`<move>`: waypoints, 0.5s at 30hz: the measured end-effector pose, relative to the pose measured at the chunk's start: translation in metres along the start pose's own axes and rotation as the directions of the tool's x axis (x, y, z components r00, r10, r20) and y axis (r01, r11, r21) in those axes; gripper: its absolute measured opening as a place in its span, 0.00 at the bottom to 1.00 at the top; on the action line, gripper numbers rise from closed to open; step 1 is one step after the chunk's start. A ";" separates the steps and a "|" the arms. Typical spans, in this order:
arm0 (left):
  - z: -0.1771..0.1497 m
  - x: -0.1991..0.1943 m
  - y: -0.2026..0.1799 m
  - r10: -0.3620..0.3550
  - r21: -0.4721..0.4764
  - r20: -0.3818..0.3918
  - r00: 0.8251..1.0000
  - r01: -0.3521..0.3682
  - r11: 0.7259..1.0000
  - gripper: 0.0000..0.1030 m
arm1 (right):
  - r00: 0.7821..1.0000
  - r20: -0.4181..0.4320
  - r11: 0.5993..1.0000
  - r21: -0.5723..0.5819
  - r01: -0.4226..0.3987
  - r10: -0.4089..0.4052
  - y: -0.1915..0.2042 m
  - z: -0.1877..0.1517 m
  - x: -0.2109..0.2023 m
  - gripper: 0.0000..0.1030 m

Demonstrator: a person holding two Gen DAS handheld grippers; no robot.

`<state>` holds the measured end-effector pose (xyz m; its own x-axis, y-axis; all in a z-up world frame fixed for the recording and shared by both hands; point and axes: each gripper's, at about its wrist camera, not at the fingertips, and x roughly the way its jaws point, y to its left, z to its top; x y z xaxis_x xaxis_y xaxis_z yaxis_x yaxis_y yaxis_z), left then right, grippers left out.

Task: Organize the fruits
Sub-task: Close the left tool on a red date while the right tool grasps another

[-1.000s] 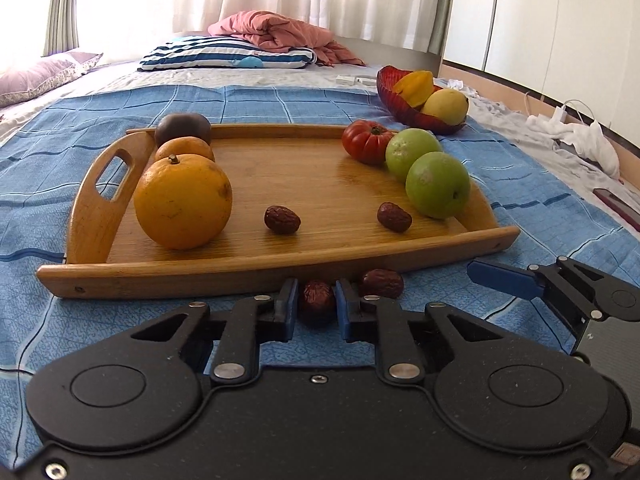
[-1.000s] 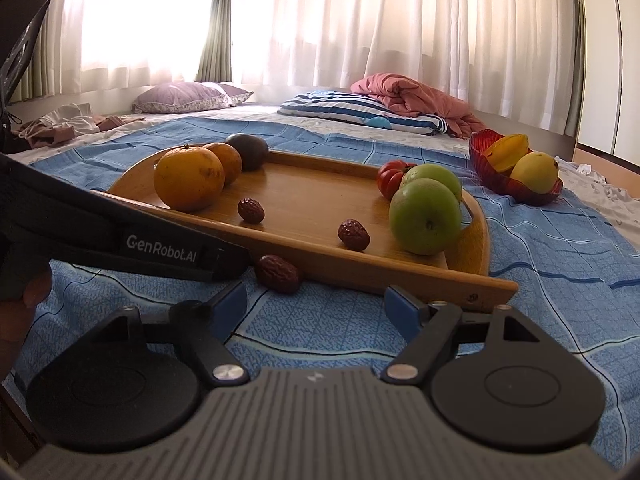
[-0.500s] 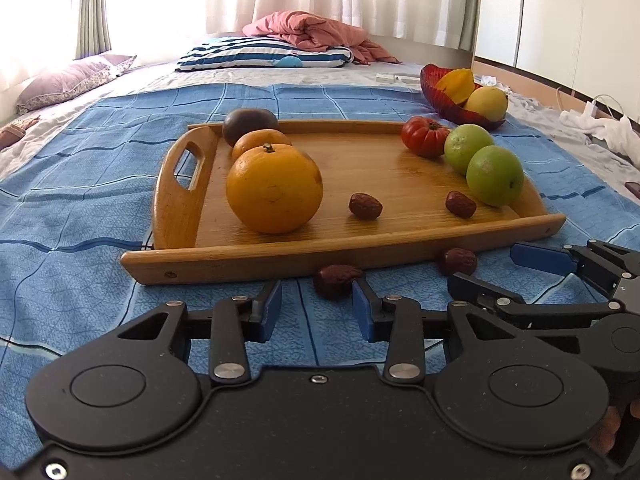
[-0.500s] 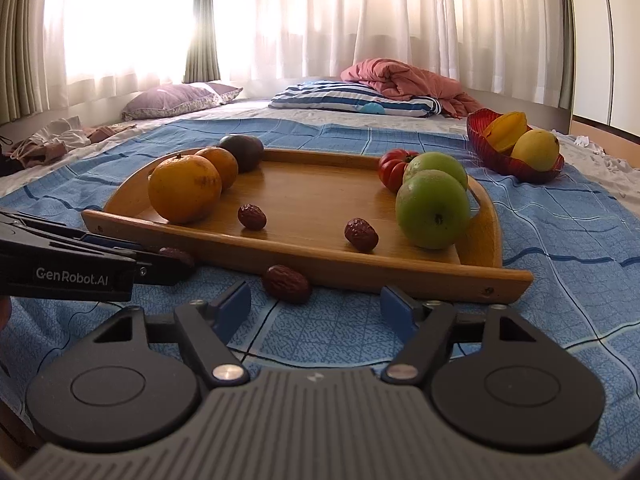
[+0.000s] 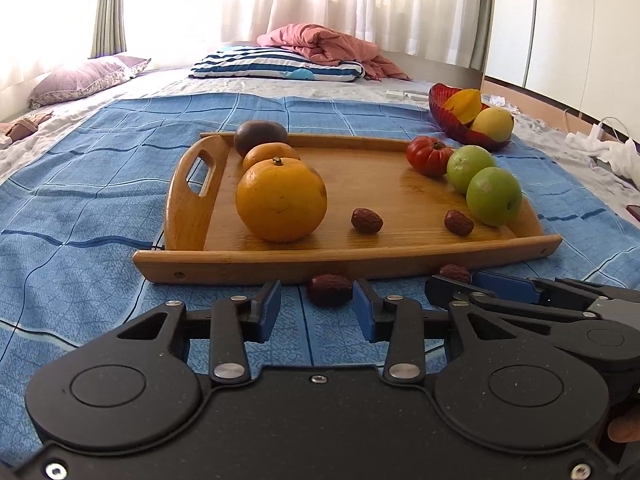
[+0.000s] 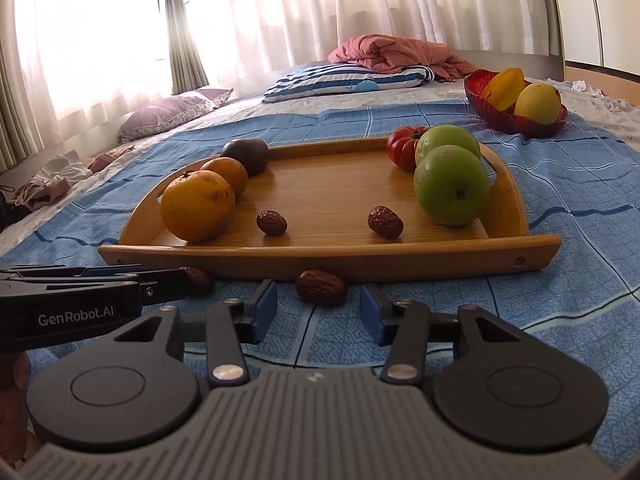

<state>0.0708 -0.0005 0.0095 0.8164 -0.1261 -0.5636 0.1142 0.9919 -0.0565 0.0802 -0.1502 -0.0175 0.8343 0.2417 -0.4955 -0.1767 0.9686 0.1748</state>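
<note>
We find two dates (image 5: pixel 412 221) on the tray (image 5: pixel 256 258); two more lie on the bed (image 5: pixel 88 200) before it. Both jaws stand spread, the right just closing, pinching nothing.

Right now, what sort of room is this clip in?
Most likely a bedroom: the wooden tray of fruit sits on a bed's blue bedspread, with a striped pillow and crumpled pink blanket by curtained windows.
</note>
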 end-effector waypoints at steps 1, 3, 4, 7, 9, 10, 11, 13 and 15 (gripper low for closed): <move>-0.001 0.001 -0.003 0.005 0.010 0.004 1.000 -0.005 1.000 0.37 | 1.000 0.002 1.000 0.004 0.005 -0.005 0.001 0.000 0.001 0.49; -0.002 0.004 -0.006 0.011 0.019 0.008 1.000 -0.011 1.000 0.36 | 1.000 0.008 1.000 0.009 0.015 -0.015 0.004 0.000 0.002 0.48; -0.003 0.006 -0.007 0.010 0.018 0.009 1.000 -0.010 1.000 0.36 | 1.000 0.009 1.000 0.010 0.017 -0.017 0.005 -0.001 0.002 0.46; -0.004 0.011 -0.006 -0.002 -0.001 0.001 1.000 0.002 1.000 0.36 | 0.999 0.009 0.999 0.013 0.031 -0.031 0.005 -0.001 0.004 0.43; -0.004 0.013 -0.004 -0.010 -0.010 -0.001 1.000 0.010 1.000 0.36 | 1.000 0.009 0.999 0.016 0.029 -0.029 0.005 -0.001 0.003 0.43; -0.004 0.014 -0.004 -0.009 -0.010 0.000 1.000 0.009 1.000 0.36 | 1.000 0.010 0.999 0.015 0.029 -0.029 0.005 -0.001 0.003 0.43; -0.004 0.015 -0.004 -0.008 -0.008 0.001 1.000 0.008 1.000 0.36 | 0.999 0.009 0.999 0.012 0.030 -0.030 0.005 -0.001 0.003 0.43; -0.004 0.016 -0.004 -0.006 -0.004 0.005 1.000 0.006 1.000 0.36 | 0.999 0.010 0.999 0.004 0.036 -0.036 0.006 -0.001 0.004 0.42; -0.004 0.018 -0.004 -0.006 -0.004 0.006 1.000 0.006 1.000 0.35 | 0.999 0.011 0.999 -0.002 0.042 -0.042 0.007 -0.001 0.005 0.42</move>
<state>0.0822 -0.0068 -0.0038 0.8190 -0.1325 -0.5583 0.1173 0.9911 -0.0631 0.0827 -0.1419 -0.0192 0.8467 0.2000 -0.4930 -0.1427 0.9781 0.1518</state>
